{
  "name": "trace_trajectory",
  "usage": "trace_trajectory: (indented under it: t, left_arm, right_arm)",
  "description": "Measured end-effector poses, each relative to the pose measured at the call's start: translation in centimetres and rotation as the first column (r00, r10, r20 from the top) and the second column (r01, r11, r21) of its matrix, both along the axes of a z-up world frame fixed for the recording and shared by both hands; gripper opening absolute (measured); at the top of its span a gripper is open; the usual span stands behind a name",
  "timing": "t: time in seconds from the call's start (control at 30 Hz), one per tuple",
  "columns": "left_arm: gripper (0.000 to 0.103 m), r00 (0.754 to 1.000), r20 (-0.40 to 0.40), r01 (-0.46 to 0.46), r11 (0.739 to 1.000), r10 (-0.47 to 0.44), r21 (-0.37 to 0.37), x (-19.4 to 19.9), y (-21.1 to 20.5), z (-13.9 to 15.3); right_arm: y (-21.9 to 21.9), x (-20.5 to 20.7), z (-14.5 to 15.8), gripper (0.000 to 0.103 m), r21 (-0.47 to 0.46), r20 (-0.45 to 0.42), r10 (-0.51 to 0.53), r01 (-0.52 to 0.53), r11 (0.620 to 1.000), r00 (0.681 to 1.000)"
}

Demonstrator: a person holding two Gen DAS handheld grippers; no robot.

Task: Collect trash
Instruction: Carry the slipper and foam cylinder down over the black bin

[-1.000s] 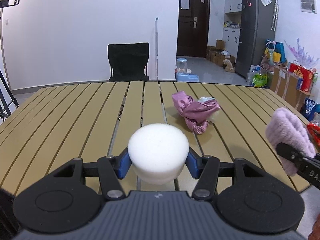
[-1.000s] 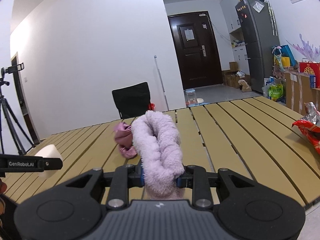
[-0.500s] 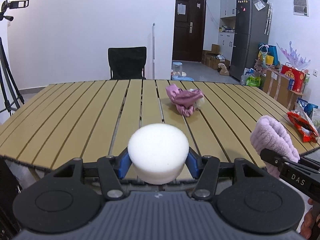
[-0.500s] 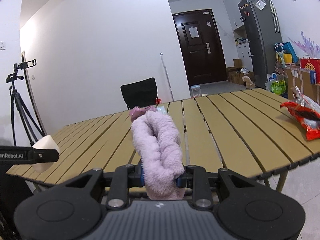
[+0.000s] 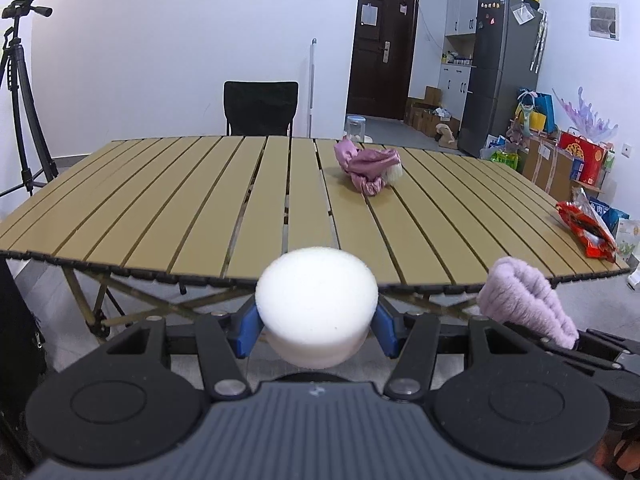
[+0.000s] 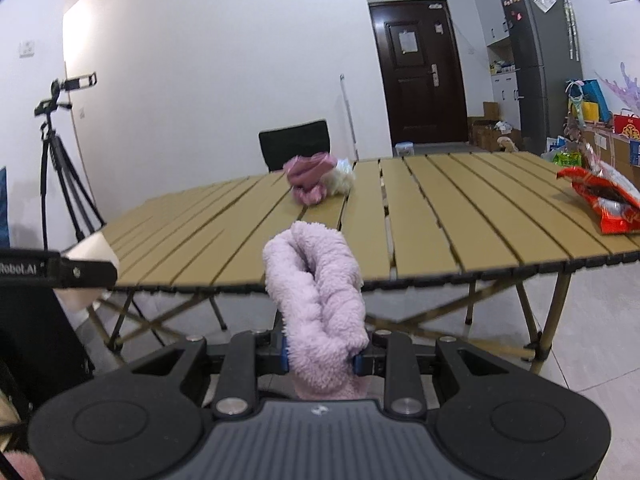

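Off the counter (image 5: 160, 208) edge now, both tongs have pulled back. Left tongs (image 5: 316, 330) grip a white sponge (image 5: 316, 312); right tongs (image 6: 322, 354) pinch a fluffy cloth (image 6: 320, 300). Both seem ready for binning.

White foam puck (image 5: 316, 300) and fluffy lilac cloth (image 6: 320, 304) held off-table, red wrapper (image 6: 608, 200) on table edge

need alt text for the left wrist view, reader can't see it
The left gripper clamps a round white sponge just short of the near edge of a slatted tan table. On the table lie a crumpled pink cloth and, far right, a red wrapper; the right gripper holds a fluffy lilac cloth at lower right.
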State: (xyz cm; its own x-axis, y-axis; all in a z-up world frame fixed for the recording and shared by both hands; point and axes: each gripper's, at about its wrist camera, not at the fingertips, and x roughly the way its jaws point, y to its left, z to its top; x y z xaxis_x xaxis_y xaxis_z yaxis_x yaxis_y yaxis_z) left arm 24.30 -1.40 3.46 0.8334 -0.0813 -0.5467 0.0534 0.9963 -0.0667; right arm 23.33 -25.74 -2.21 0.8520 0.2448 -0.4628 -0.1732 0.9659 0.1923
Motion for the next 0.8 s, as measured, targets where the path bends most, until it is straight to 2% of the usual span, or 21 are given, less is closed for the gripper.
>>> trace_trajectory:
  t: [0.37, 0.8]
  left_arm:
    - [0.057, 0.997, -0.076, -0.008, 1.000, 0.008, 0.006, -2.9, 0.5, -3.8]
    - [0.057, 0.979, -0.197, -0.052, 0.999, 0.053, 0.008, -3.9, 1.8, -9.4]
  right_arm:
    - [2.1, -3.1, -3.1, 0.026, -0.063, -0.099, 0.054, -0.061, 0.996, 0.994]
    - [3.7, -3.8, -7.6, 0.026, -0.139, -0.223, 0.082, -0.115, 0.984, 0.971]
